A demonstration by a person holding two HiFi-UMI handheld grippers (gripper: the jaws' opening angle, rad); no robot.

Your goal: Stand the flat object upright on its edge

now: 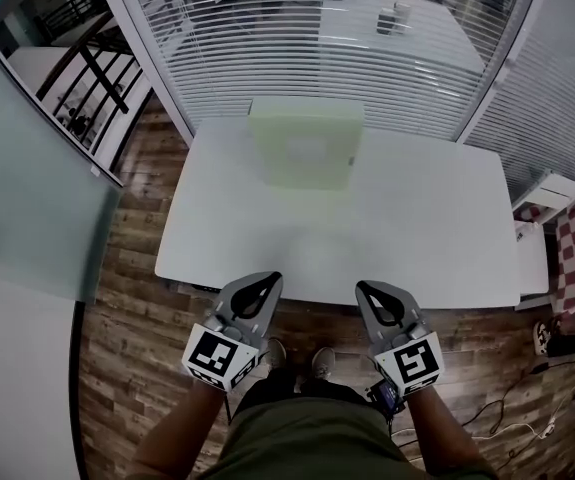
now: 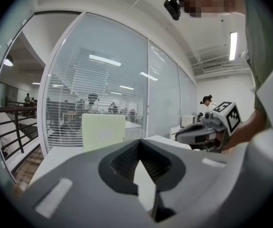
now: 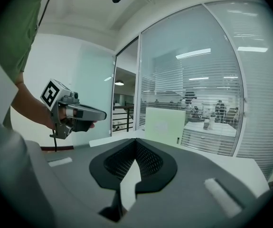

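Roughly centred: white rectangular surface, with the pale green flat square panel at its far edge near the slatted window blinds. It looks already upright on its lower edge, long axis running left-right. Left tool and right tool hover at the near edge, both pressed together and empty. Panel lies straight ahead between them, well apart, neither clearly nearer.
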